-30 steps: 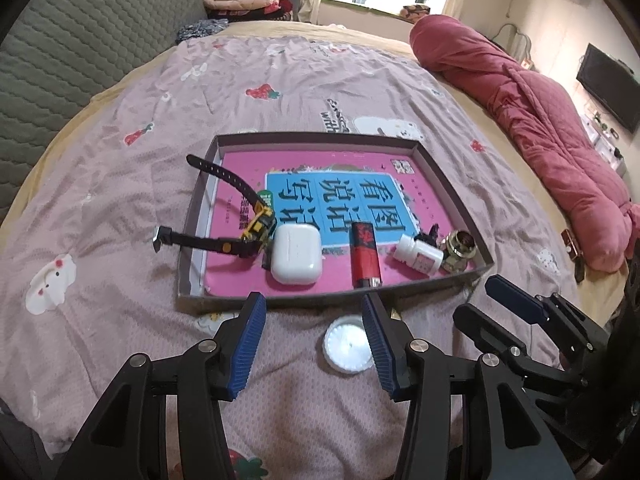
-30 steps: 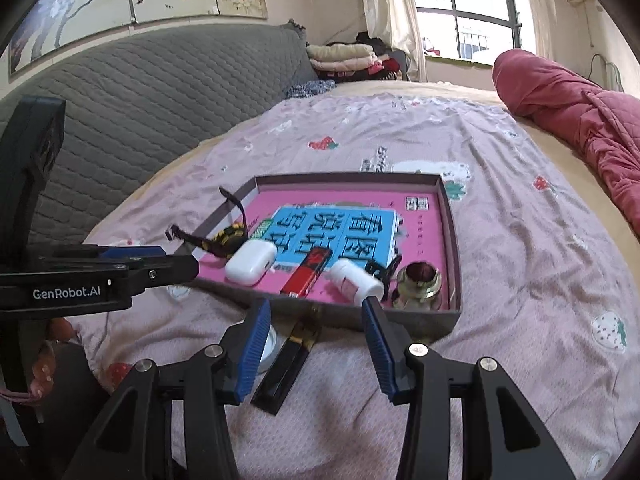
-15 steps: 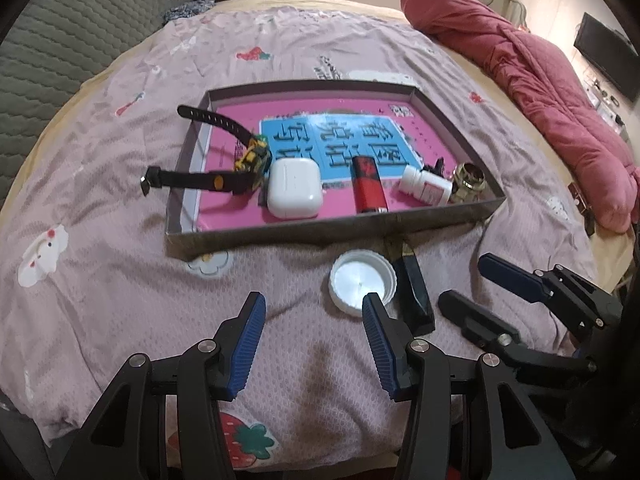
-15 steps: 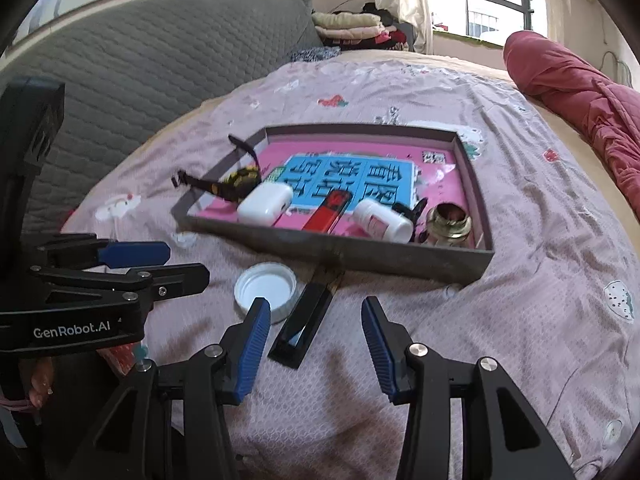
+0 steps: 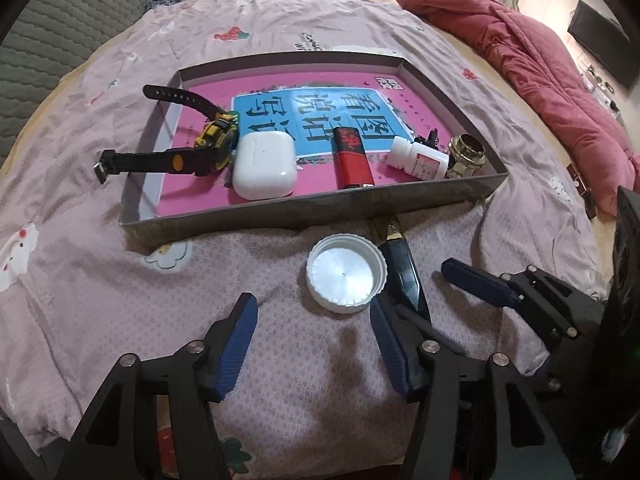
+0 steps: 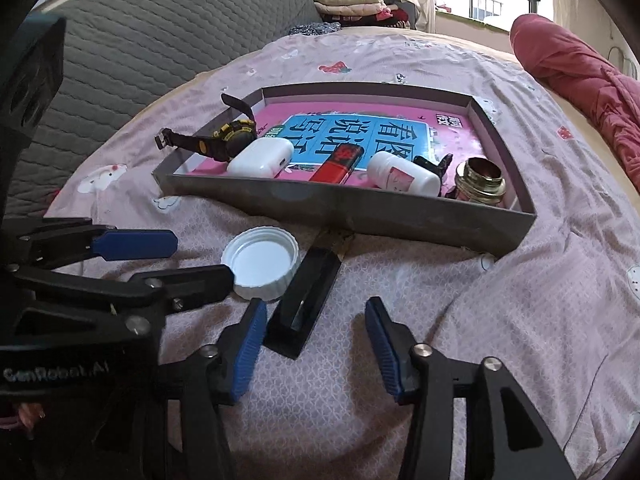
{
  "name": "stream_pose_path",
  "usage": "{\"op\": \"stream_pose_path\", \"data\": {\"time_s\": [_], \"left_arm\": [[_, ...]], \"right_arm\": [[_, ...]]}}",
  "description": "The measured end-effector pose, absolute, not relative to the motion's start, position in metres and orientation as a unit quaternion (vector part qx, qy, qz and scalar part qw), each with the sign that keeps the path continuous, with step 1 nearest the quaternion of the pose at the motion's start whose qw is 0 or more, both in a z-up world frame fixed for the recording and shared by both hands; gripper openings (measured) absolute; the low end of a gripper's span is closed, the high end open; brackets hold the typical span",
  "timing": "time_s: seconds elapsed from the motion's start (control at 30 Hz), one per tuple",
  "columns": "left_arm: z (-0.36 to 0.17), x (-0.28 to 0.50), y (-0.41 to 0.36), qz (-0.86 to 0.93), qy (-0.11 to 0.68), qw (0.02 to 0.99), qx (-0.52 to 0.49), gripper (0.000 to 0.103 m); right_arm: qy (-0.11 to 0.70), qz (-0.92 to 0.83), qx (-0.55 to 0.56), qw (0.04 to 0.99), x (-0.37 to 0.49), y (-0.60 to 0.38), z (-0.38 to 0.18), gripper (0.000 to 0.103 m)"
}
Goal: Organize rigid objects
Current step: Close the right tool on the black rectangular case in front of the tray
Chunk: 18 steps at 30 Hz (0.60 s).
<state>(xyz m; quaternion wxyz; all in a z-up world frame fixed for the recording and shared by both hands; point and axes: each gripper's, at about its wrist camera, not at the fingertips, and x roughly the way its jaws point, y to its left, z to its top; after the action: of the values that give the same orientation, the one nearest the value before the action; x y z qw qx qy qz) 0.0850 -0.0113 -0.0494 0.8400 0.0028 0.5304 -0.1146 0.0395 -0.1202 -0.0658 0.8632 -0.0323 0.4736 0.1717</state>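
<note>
A white bottle cap (image 5: 346, 274) lies open side up on the pink bedspread, just ahead of my left gripper (image 5: 310, 302), whose jaws are opening with nothing between them. Beside the cap lies a black oblong block (image 6: 306, 300); its near end sits between the fingers of my right gripper (image 6: 315, 304), whose jaws are also opening and do not touch it. Behind both stands a grey shallow box (image 5: 304, 210) that holds a watch (image 5: 208, 148), a white earbud case (image 5: 264, 164), a red lighter (image 5: 352, 156), a small white bottle (image 5: 418, 158) and a brass fitting (image 5: 468, 156).
The two grippers stand close side by side at the near edge of the bed. A rolled red quilt (image 5: 540, 64) lies along the right side. A grey quilted headboard (image 6: 140, 40) runs along the left, with folded clothes (image 6: 348, 4) at the far end.
Both grippers have come down and closer to the bedspread, so the cap and the black block are now large and near their fingertips. Both pairs of jaws stand wider than before.
</note>
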Motion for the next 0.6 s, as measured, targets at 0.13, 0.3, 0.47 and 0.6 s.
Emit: {"op": "stream_pose_path", "data": {"time_s": [0.13, 0.3, 0.47, 0.6], "left_arm": [[-0.05, 0.089, -0.016, -0.121, 0.533, 0.838, 0.005, 0.061], [-0.057, 0.096, -0.023, -0.123, 0.54, 0.833, 0.011, 0.061], [-0.061, 0.101, -0.028, -0.126, 0.544, 0.829, 0.011, 0.061], [-0.064, 0.105, -0.032, -0.13, 0.545, 0.828, 0.013, 0.061]], "right_arm": [[0.479, 0.171, -0.042, 0.86, 0.042, -0.114, -0.074, 0.052], [0.472, 0.155, -0.04, 0.867, 0.049, -0.116, -0.077, 0.052], [0.473, 0.138, -0.042, 0.869, 0.052, -0.125, -0.078, 0.051], [0.475, 0.132, -0.042, 0.869, 0.053, -0.133, -0.077, 0.051]]}}
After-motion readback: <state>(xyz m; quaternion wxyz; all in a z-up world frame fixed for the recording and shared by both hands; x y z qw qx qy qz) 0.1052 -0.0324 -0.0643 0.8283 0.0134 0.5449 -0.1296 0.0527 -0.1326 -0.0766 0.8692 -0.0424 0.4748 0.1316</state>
